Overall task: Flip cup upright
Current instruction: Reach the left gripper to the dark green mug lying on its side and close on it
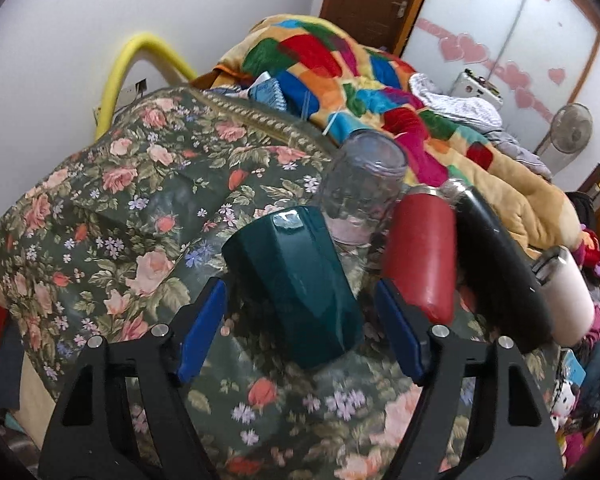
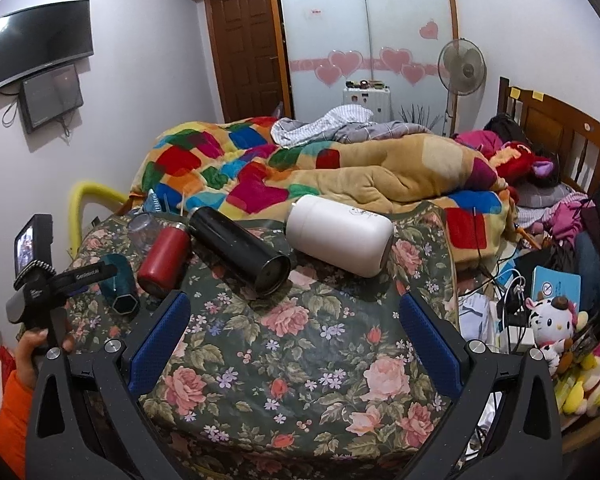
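A dark green faceted cup [image 1: 296, 280] lies on its side on the floral quilt [image 1: 120, 200]. My left gripper [image 1: 300, 320] is open, its blue pads on either side of the cup's near end, apart from it. The cup also shows in the right wrist view [image 2: 120, 284], with the left gripper [image 2: 88, 276] over it. My right gripper [image 2: 296, 340] is open and empty above the quilt [image 2: 300, 340], short of the bottles.
A clear cup [image 1: 360, 192], a red bottle [image 1: 420, 252], a black flask [image 1: 500, 272] and a white flask [image 1: 572, 292] lie in a row beside the green cup. A colourful blanket [image 2: 260, 160] is heaped behind. Clutter and plush toys [image 2: 552, 316] sit at the right.
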Motion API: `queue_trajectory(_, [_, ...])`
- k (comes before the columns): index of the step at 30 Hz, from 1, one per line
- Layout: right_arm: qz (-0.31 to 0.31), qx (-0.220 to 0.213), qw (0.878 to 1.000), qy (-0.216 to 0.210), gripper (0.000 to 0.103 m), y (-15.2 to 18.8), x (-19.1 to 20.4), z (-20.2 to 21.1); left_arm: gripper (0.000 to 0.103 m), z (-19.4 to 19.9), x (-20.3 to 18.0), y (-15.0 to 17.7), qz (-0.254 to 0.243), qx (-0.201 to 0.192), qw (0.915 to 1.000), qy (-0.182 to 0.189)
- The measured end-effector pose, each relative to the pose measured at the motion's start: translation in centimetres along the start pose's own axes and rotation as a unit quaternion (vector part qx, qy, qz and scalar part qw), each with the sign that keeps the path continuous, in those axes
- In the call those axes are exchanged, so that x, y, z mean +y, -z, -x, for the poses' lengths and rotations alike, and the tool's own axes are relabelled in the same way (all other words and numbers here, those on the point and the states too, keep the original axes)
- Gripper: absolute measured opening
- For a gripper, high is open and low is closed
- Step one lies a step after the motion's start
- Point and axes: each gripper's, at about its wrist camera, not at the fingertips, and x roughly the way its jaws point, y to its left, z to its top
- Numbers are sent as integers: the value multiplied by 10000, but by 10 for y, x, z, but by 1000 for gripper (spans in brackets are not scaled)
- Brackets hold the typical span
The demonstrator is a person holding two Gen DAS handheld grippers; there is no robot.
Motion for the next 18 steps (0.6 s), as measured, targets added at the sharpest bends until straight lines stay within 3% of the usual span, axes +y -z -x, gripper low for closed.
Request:
queue_trajectory(8, [49, 18, 10000, 74, 103, -3, 0, -9, 76, -31, 4, -6, 247, 142, 9995, -134])
queue_trajectory(14, [153, 27, 9999, 61, 103, -3, 5, -9, 76, -39, -6, -8, -107, 82, 9992, -375])
queue_trajectory(18, [231, -21, 9997, 51, 103, -4, 9, -4, 74, -54, -6, -7, -220, 370, 9983, -397])
